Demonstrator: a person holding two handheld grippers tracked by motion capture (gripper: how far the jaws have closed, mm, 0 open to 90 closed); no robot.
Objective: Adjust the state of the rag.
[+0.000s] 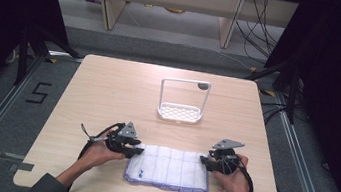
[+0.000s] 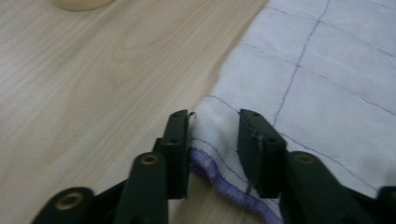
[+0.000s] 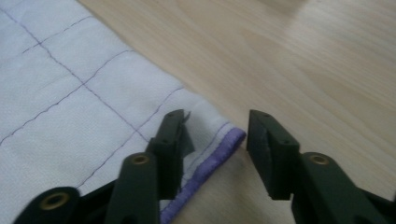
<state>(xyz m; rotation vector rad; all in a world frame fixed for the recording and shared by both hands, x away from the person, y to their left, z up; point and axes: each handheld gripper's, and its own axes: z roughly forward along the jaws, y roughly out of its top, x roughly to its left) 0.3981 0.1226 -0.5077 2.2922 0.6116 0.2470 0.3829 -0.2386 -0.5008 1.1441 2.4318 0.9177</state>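
Observation:
A white cloth (image 1: 168, 169) with thin purple grid lines and a purple hem lies flat near the table's front edge. My left gripper (image 1: 136, 151) is at its far left corner. In the left gripper view the jaws (image 2: 215, 119) stand apart with the cloth's (image 2: 317, 84) hemmed corner lying flat between them, and the pads do not press on it. My right gripper (image 1: 204, 161) is at the far right corner. In the right gripper view its jaws (image 3: 215, 119) straddle the cloth's (image 3: 70, 93) purple-edged corner, also apart.
A white wire-frame rack (image 1: 180, 112) with a perforated base stands upright at the middle of the wooden table (image 1: 108, 92), beyond the cloth. A pale rounded thing (image 2: 79, 3) shows at the top edge of the left gripper view. Floor rails and cables surround the table.

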